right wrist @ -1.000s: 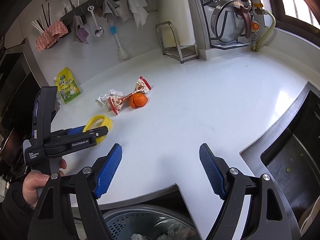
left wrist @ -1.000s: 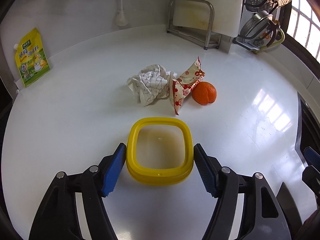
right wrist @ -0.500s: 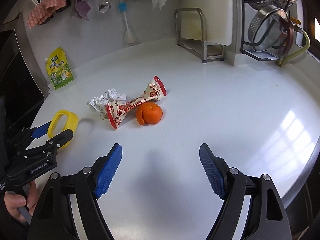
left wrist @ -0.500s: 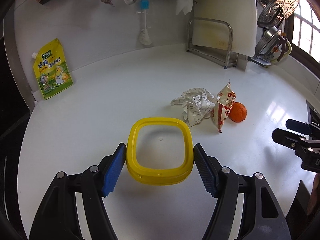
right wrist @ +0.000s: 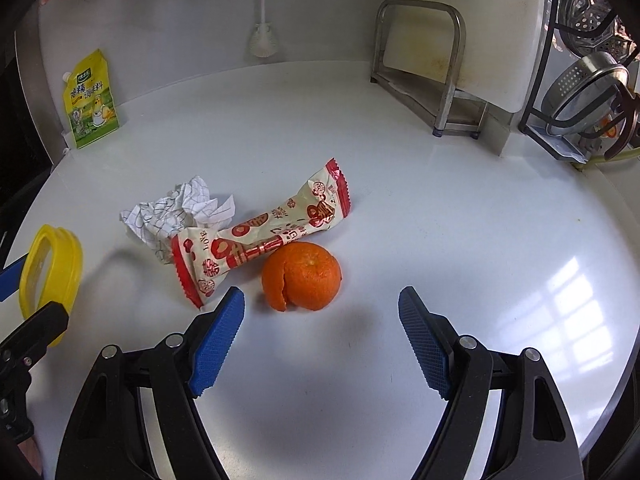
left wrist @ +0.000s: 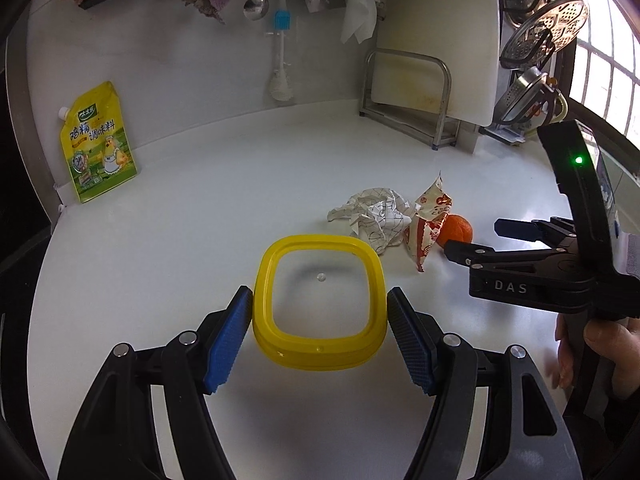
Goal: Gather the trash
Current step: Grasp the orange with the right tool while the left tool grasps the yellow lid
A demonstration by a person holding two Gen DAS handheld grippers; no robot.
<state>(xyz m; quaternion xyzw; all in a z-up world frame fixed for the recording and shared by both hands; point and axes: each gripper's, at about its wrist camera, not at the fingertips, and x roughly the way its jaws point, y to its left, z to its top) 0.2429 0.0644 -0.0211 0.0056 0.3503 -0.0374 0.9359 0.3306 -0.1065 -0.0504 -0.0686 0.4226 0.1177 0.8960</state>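
Right gripper [right wrist: 321,336] has swung in over the counter, jaws spread, empty, orange peel [right wrist: 302,276] mid-frame just ahead. Left gripper [left wrist: 320,334] pinches yellow container [left wrist: 320,344], probably to catch the trash.
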